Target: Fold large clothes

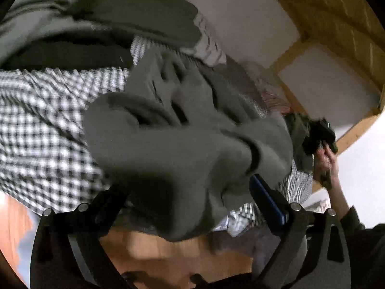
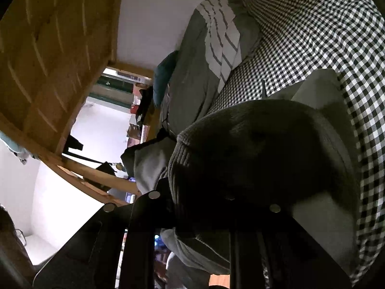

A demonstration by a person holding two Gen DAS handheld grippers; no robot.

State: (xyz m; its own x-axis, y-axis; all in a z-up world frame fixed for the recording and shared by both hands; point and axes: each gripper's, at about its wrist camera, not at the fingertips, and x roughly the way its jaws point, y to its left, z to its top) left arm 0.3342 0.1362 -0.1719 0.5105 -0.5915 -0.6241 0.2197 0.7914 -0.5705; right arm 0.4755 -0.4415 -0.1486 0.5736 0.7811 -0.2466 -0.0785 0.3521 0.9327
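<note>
My left gripper (image 1: 190, 192) is spread wide over the grey sweater (image 1: 182, 125), which lies bunched on the checked bedcover (image 1: 43, 125). Over on the right, my right gripper (image 2: 204, 192) is pinching the sweater's ribbed hem (image 2: 182, 159).

Both grippers in view, one wide, one closed.
Left gripper (image 1: 192, 192) jaws stand spread; right gripper (image 2: 211, 192) clamped, held by hand (image 1: 324, 161).

Left wrist camera is tilting down, hovering close over the grey garment (image 1: 182, 130); right wrist camera is pressing nearer, rolled sideways. Both are sharing the checkered bedding (image 2: 312, 36).
</note>
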